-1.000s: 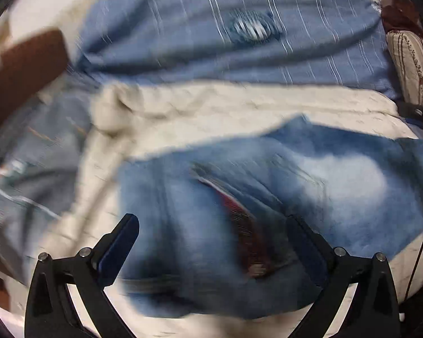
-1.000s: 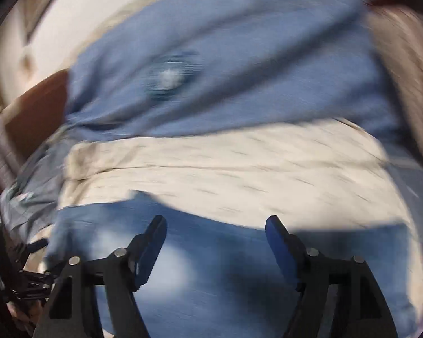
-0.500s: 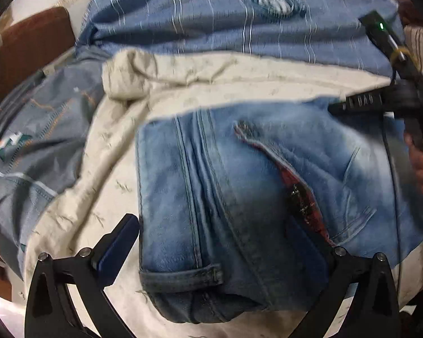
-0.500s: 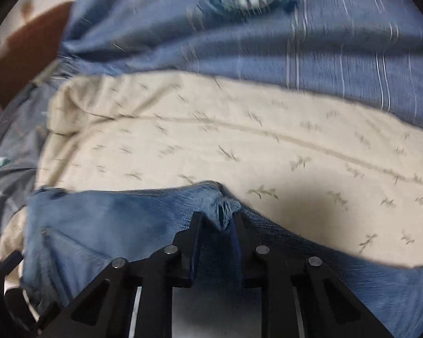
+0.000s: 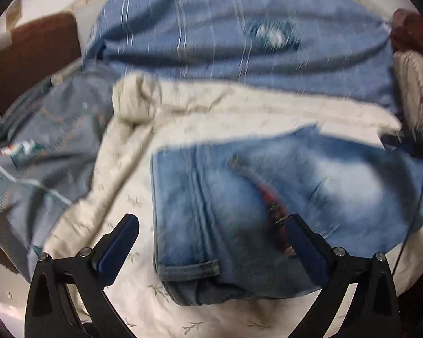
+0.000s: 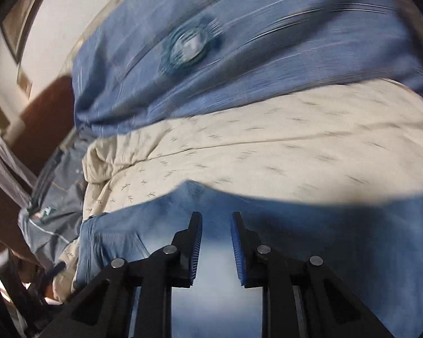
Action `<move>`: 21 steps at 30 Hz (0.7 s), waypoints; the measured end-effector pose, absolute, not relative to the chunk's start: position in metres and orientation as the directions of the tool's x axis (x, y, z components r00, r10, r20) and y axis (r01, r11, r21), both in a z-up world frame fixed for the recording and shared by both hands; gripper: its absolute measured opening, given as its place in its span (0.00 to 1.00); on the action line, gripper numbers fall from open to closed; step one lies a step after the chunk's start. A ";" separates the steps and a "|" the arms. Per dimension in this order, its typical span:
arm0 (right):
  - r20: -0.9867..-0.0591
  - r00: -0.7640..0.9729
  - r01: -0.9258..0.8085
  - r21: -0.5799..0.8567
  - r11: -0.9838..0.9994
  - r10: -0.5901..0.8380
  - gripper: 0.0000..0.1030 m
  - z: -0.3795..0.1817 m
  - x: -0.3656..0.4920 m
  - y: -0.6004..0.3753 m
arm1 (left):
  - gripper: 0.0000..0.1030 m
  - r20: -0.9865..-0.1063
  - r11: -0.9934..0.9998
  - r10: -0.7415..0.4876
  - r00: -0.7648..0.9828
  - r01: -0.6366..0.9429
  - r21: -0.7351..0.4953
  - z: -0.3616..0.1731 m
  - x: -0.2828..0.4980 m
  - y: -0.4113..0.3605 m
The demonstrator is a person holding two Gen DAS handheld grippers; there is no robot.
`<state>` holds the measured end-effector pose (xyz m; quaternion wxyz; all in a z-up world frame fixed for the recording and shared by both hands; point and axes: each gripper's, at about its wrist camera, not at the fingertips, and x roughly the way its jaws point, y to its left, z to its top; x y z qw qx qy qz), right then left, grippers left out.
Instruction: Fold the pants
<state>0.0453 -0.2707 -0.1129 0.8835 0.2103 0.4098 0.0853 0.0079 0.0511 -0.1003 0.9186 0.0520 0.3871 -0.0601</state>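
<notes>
While the jeans (image 5: 268,211) lay folded at six o'clock on the cream bedspread (image 5: 121,253), further folds seemed left; left gripper (image 5: 211,242) gaped empty, right gripper (image 6: 215,242), jaws just reopening slightly, held nothing.

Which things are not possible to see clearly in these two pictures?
- Left wrist view: motion blur smears the jeans; the right gripper is cut off at the edge.
- Right wrist view: the right gripper has narrow jaws; blur hides whether any denim is pinched.
</notes>
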 end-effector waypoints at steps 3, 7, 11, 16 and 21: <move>-0.660 0.698 0.101 0.475 0.874 0.278 0.23 -0.105 -0.011 -0.320 | 1.00 -0.695 0.979 -0.111 0.710 0.198 0.047 -0.082 0.001 0.034; -0.620 0.759 0.258 0.567 0.783 0.199 0.78 -0.104 -0.090 -0.392 | 1.00 -0.717 0.964 -0.159 0.679 0.265 0.037 -0.082 -0.009 0.005; -0.594 0.786 0.354 0.659 0.663 0.170 0.78 -0.125 -0.149 -0.447 | 1.00 -0.765 0.950 -0.185 0.616 0.310 0.020 -0.099 -0.010 -0.026; -0.562 0.798 0.391 0.757 0.524 0.217 0.76 -0.158 -0.163 -0.472 | 1.00 -0.807 0.942 -0.202 0.556 0.335 -0.004 -0.112 -0.007 -0.048; -0.570 0.788 0.427 0.779 0.460 0.234 0.71 -0.185 -0.151 -0.481 | 1.00 -0.825 0.945 -0.170 0.540 0.327 0.019 -0.128 0.004 -0.057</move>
